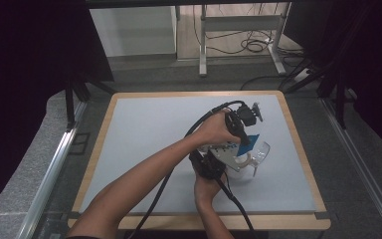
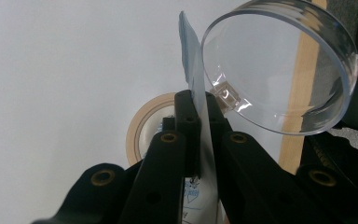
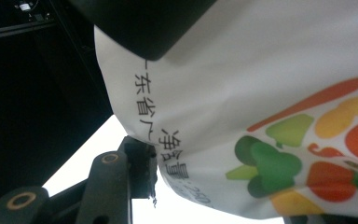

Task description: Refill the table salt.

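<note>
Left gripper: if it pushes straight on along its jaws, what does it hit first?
Probably the clear round container, just past and right of the left gripper, shut on the bag. The tape roll sits lower on the table. Depth is unclear.

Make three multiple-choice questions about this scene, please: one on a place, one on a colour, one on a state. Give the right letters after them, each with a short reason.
1. Where does the tape roll lie in the left gripper view?
A. On the white mat, behind the jaws
B. Inside the clear cup
C. On the floor

2. What colour are the characters printed on the bag?
A. Red
B. Black
C. Gold

3. How is the left gripper?
A. Wide open, holding nothing
B. Shut on the cup's rim
C. Shut on the bag's edge

Answers:
1 A: the roll rests flat on the mat past the jaw tips, apart from the cup.
2 B: the right gripper view shows black characters on the white bag, beside coloured vegetable pictures.
3 C: the thin bag edge stands clamped between both jaws.
</note>
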